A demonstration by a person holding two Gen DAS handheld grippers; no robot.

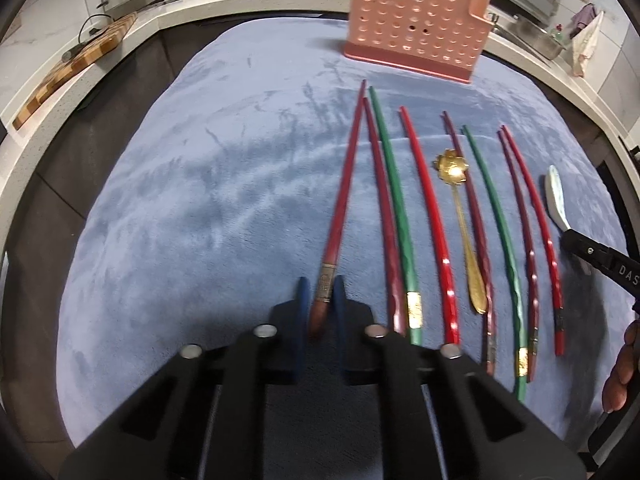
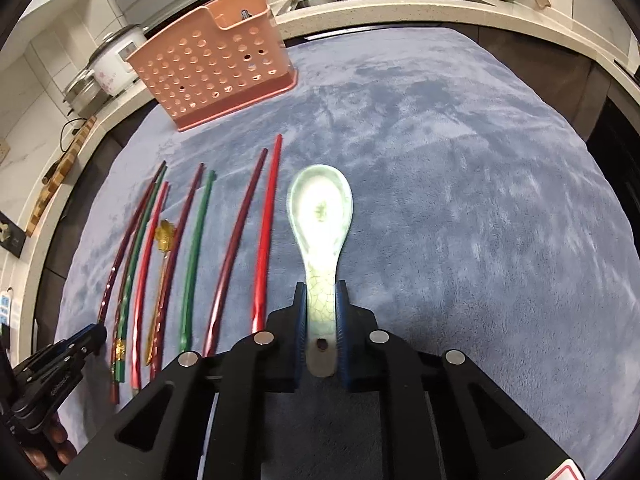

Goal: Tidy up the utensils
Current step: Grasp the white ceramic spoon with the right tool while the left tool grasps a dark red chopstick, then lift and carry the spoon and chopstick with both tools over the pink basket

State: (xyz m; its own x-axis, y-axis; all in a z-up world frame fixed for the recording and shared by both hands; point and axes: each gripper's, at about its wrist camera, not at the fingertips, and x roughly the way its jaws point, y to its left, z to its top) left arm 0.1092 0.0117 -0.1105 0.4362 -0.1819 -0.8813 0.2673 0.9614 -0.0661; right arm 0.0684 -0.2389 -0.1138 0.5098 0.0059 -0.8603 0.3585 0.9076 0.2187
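- My left gripper has its jaws clamped on the dark red chopstick, lying on the blue cloth.
- My right gripper squeezes the pale green china spoon by its handle.
- I should lift both slowly and level toward the pink holed basket.

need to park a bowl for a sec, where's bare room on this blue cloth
Two free patches on the blue plush cloth: the wide stretch left of the leftmost dark red chopstick, and the stretch right of the pale green ceramic spoon. Between them it is crowded with chopsticks and a gold flower-shaped spoon, with the pink perforated plastic holder behind.
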